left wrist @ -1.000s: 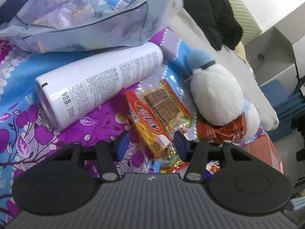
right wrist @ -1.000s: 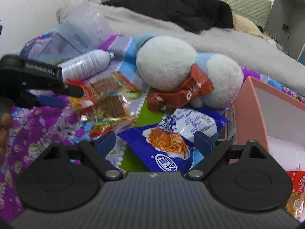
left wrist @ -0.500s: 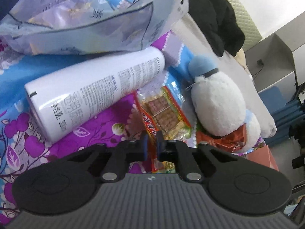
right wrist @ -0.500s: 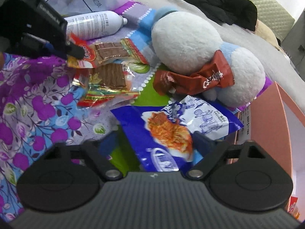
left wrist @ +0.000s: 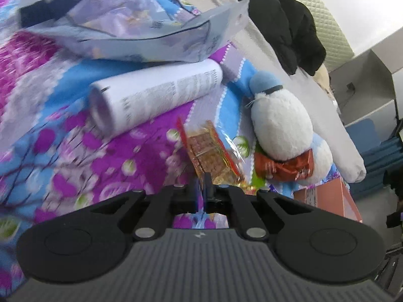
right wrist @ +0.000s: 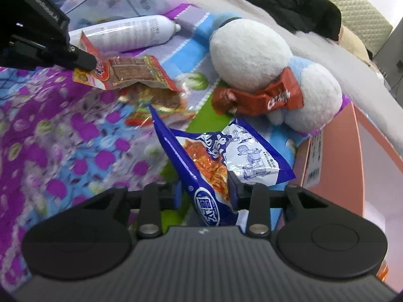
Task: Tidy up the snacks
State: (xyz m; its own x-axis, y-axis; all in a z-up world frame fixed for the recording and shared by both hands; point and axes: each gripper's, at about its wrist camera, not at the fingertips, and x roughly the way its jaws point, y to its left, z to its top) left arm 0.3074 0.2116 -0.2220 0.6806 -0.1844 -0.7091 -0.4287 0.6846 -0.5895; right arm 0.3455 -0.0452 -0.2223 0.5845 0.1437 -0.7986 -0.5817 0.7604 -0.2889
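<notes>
Two packets sit in my grippers: left gripper [left wrist: 201, 185] pinches the biscuit packet [left wrist: 210, 156] nearly shut; right gripper [right wrist: 204, 191] clamps the blue noodle bag [right wrist: 214, 161], lifted beside the pink box [right wrist: 352, 156].

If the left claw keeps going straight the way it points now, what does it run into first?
Probably the white plush toy with the red-brown wrapper against it. The left claw, shut on the orange snack packet, aims up and right toward them, though depth is hard to judge.
</notes>
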